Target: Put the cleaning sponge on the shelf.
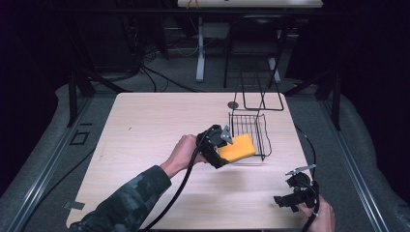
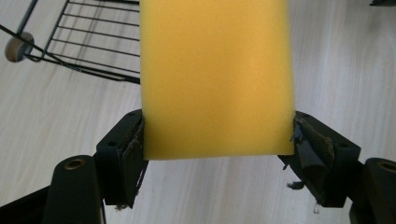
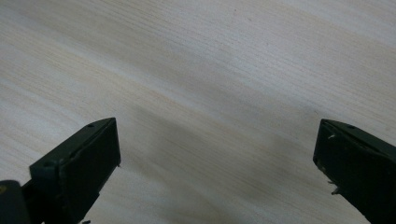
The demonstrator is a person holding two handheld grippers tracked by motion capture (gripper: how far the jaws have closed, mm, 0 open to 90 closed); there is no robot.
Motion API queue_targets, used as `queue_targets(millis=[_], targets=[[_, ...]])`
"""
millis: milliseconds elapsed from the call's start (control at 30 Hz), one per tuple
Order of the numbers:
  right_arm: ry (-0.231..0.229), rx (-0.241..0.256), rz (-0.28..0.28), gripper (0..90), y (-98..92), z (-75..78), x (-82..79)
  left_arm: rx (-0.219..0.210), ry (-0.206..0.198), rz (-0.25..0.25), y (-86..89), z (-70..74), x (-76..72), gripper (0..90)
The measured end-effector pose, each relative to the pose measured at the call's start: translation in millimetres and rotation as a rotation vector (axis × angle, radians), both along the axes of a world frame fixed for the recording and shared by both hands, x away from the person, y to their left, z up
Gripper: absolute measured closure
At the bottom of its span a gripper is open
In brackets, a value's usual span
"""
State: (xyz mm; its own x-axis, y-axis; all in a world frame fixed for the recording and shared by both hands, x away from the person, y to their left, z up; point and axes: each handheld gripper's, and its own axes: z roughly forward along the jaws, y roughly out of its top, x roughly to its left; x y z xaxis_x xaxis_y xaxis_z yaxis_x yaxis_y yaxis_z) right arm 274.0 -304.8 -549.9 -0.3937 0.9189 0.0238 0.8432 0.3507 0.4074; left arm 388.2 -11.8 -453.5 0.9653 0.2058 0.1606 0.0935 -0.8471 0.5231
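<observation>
My left gripper [image 1: 223,151] pinches the yellow sponge [image 1: 237,148] by its near edge at frame centre, over the wire basket's [image 1: 265,137] open front. My right gripper [image 1: 286,199] rests spread, lower right, above the counter [image 1: 145,125], out of the way.

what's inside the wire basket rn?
In the high view the yellow sponge, clamped by the left gripper, overlaps the wire basket's front; whether it's inside or above is unclear. The rest is bare wire. Beneath the sponge is hidden.
</observation>
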Motion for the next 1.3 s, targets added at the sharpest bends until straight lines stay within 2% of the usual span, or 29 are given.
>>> queue_targets(millis=[167, 267, 433, 533, 600, 633, 767, 833, 1000, 1100, 1167, 1200, 1267, 1300], targets=[[0.006, -0.001, -0.001, 0.1, 0.3, -0.1, -0.1, -0.009, -0.029, -0.012, -5.8, 2.1, 11.4, 26.5], [0.004, 0.001, -0.002, 0.1, 0.2, 0.0, -0.2, -0.015, -0.075, -0.018, -10.4, 1.9, 17.0, 26.6], [0.007, 0.009, -0.002, 0.1, 0.6, 0.0, -0.3, 0.0, -0.092, -0.036, -20.0, 1.1, 28.4, 26.6], [0.01, 0.01, -0.004, 0.1, 1.0, 0.2, -0.5, 0.011, -0.093, -0.047, -27.3, 1.1, 34.3, 26.6], [0.01, 0.011, -0.002, 0.1, 1.1, 0.3, -0.6, 0.011, -0.097, -0.058, -33.0, -0.5, 37.3, 26.7], [0.009, 0.011, -0.001, 0.2, 1.1, 0.4, -0.6, 0.0, -0.085, -0.053, -34.9, -1.8, 37.8, 26.7], [0.009, 0.013, -0.001, 0.1, 1.3, 0.6, -1.1, 0.021, -0.1, -0.072, -41.6, -7.5, 42.1, 26.7], [0.009, 0.014, -0.001, 0.2, 1.4, 0.6, -1.3, -0.014, -0.089, -0.049, -44.3, -13.5, 41.9, 26.6], [0.004, 0.016, 0.004, 0.1, 1.4, 0.0, -1.5, -0.024, -0.078, -0.053, -46.8, -20.5, 47.5, 26.6], [0.011, 0.011, 0.008, 0.1, 1.7, 0.5, -1.3, 0.01, -0.097, -0.07, -47.4, -22.6, 51.9, 26.6], [0.006, 0.012, 0.01, 0.2, 1.8, -0.2, -1.3, -0.011, -0.077, -0.06, -49.1, -26.6, 52.9, 26.5], [0.006, 0.012, 0.01, 0.2, 1.8, -0.3, -1.3, 0.004, -0.074, -0.064, -49.7, -27.5, 53.9, 26.5], [0.008, 0.014, 0.011, 0.2, 1.4, -0.3, -1.4, 0.001, -0.064, -0.064, -52.9, -32.7, 54.5, 26.5], [0.005, 0.016, 0.008, 0.2, 1.3, -0.6, -1.4, 0.032, -0.077, -0.08, -53.7, -33.1, 56.0, 26.4]])
